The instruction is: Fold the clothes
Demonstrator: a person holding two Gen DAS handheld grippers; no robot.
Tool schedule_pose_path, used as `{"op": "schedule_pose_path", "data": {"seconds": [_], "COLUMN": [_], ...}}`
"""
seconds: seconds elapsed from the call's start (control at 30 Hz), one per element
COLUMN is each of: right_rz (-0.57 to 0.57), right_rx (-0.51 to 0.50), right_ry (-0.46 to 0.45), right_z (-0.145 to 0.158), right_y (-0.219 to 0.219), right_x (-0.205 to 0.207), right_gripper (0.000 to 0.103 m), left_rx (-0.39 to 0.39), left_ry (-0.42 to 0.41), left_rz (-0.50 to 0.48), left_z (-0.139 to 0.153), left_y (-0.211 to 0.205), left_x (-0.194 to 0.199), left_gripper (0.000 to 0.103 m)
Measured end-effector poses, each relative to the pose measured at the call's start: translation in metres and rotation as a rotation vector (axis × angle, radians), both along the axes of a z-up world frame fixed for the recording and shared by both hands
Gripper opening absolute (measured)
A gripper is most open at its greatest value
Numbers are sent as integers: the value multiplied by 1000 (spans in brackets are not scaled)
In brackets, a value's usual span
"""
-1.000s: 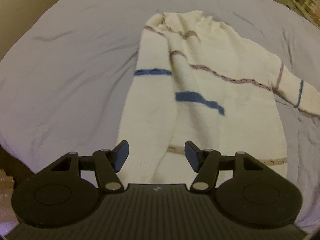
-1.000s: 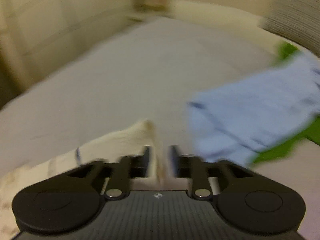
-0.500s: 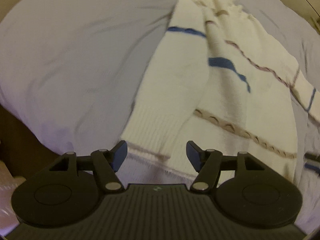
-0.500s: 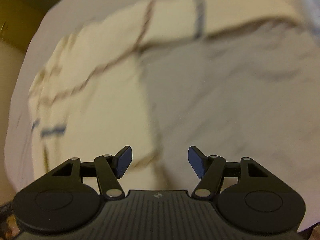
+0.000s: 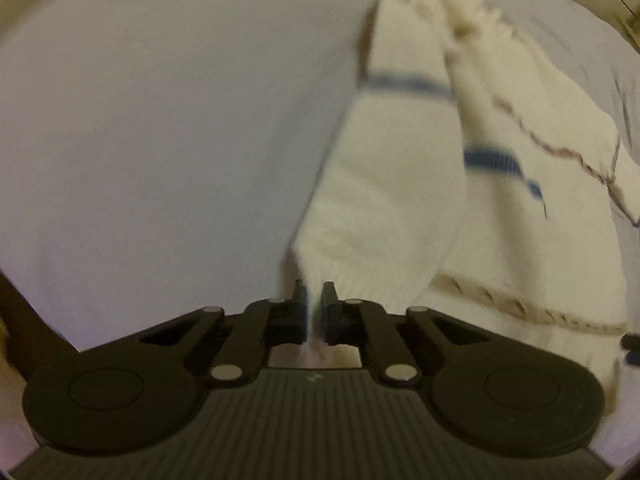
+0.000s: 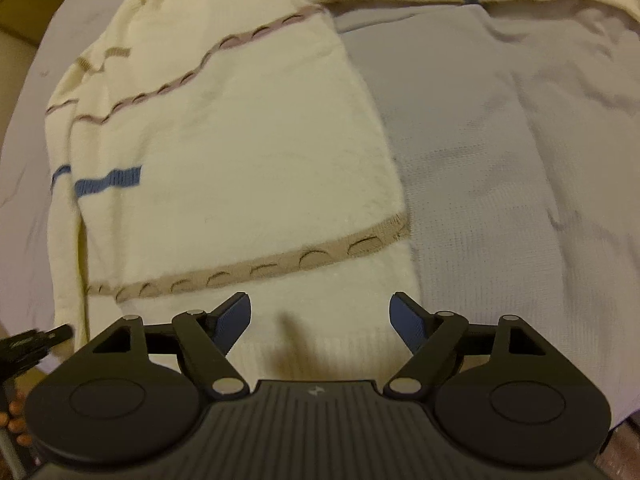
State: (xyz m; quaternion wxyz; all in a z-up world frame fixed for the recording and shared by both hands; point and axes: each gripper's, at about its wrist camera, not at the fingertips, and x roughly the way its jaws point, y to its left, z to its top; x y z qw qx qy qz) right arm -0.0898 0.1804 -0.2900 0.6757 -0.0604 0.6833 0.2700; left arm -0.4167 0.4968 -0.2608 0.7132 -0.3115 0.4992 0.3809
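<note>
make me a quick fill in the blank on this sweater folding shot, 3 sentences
1. The left gripper is shut on the cream ____.
2. The right gripper hovers with its fingers ____ over the ribbed hem.
3. The garment lies on a pale grey ____.

Missing words: sweater; open; sheet

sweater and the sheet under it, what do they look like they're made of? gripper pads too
Sweater: likely a soft knit, wool or acrylic; fuzzy matte cream surface, ribbed hem, woven-in stripe bands.
Bed sheet: thin woven fabric, probably cotton; matte pale lilac-grey, fine creases.
Right gripper pads: blue, matte, look rubbery; exact material unclear. Linkage looks black plastic with metal pins.
</note>
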Motion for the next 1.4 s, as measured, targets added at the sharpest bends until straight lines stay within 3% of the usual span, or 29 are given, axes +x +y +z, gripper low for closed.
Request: {"op": "schedule_pose_path", "data": {"seconds": [0.1,0.23,0.33,0.4,0.47,0.57,0.6,0.63,0.8,0.93,1.03,1.13,1.23,1.4], "right_rz": [-62,-138,-164,-179,-188,-194,-194,-194,-242,-300,-302,-266,-236,-190], "right_rx": [-12,1,17,27,30,22,16,10,-3,-27,-44,-48,-35,52], "right_ry": [0,3,-12,-22,-25,-27,-28,-29,-56,-70,-78,-96,-107,-112], "right_z": [2,8,16,20,22,23,23,23,31,29,24,21,17,1], "right_y": [11,31,49,59,66,69,68,67,45,12,-5,-24,-45,-86], "right_x": [-6,-17,-26,-33,-41,-48,-50,-52,-54,-48,-43,-39,-36,-31], "right_gripper": [79,79,80,82,83,84,84,84,88,88,88,88,88,83], "left_rx": [133,392,462,424,307,237,230,219,173,-7,-174,-250,-233,-204], "left_ry": [-5,17,68,135,177,316,343,296,79,-80,-182,-230,-237,-189], "left_rz": [-25,28,49,39,47,57,65,76,92,-23,-74,-72,-76,-30], "left_z": [50,130,149,126,83,26,17,21,47,45,20,0,-9,-44], "left_y": [52,150,214,247,273,280,277,269,216,143,90,39,9,-1], "left_x": [-22,-63,-83,-86,-88,-84,-85,-89,-103,-83,-66,-48,-40,-24], "left_gripper": [6,6,6,7,11,20,21,23,53,53,56,63,67,68]}}
